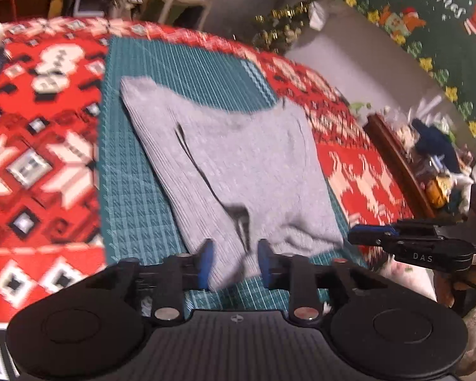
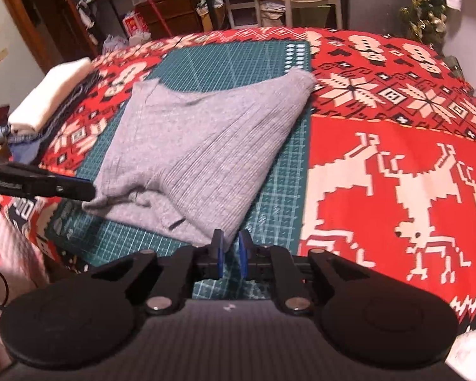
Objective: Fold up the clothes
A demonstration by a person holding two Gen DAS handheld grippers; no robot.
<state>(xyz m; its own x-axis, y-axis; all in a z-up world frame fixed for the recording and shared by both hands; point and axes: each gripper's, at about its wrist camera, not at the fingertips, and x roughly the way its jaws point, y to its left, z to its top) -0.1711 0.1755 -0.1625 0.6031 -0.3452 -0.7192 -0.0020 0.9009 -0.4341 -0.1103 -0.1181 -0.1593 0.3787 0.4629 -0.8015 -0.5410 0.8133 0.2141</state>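
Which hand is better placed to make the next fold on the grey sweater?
Probably left: the left gripper straddles the sweater's near edge, fingers apart. The right gripper sits at its corner, nearly closed.

The grey ribbed sweater (image 1: 238, 165) (image 2: 193, 152) lies folded into a rough, slightly skewed rectangle on the green cutting mat (image 1: 136, 190) (image 2: 276, 197) (near edge a bit rumpled).

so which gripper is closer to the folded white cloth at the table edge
Left. The left gripper sits at the grey sweater's near corner on the white cloth's side. The right gripper is at the sweater's other near corner, farther away.
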